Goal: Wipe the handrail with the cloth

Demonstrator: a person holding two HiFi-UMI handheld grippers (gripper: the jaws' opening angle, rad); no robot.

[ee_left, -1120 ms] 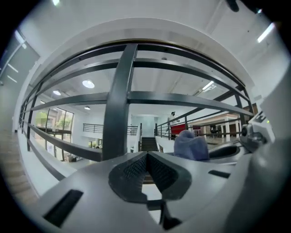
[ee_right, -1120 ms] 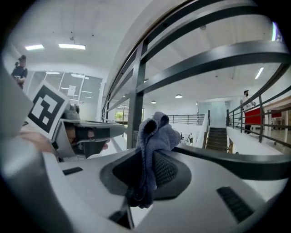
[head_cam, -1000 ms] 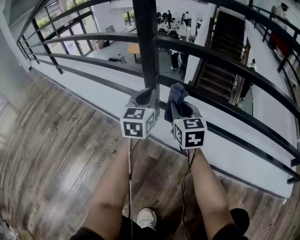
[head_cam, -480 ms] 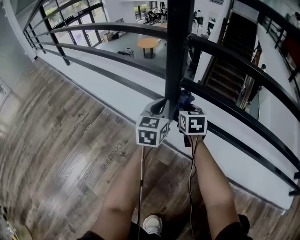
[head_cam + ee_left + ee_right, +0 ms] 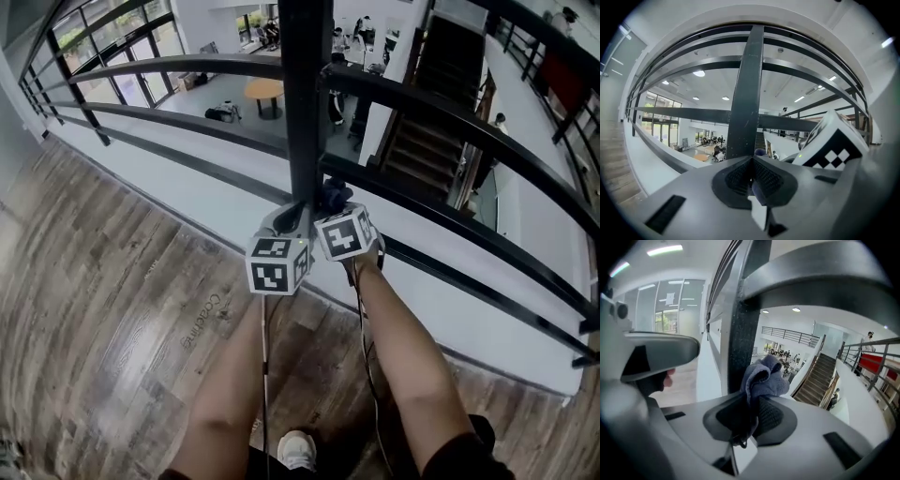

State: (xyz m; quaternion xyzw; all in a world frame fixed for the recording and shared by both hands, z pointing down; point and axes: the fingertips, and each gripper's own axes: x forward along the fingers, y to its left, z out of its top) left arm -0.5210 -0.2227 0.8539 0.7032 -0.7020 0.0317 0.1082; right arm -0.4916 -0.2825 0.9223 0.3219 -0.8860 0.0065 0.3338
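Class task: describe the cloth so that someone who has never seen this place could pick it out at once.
Find the thick dark upright post of the balcony railing. Beside its lower part, the right gripper is shut on a small bunched cloth. It is the only soft, blue-grey thing among black rails and grey plastic.

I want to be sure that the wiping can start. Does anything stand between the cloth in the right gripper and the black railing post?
Nothing visible does. The cloth, pinched in the right gripper, is close beside the post; contact cannot be told. The left gripper, shut and empty, is left of the post, not between them.
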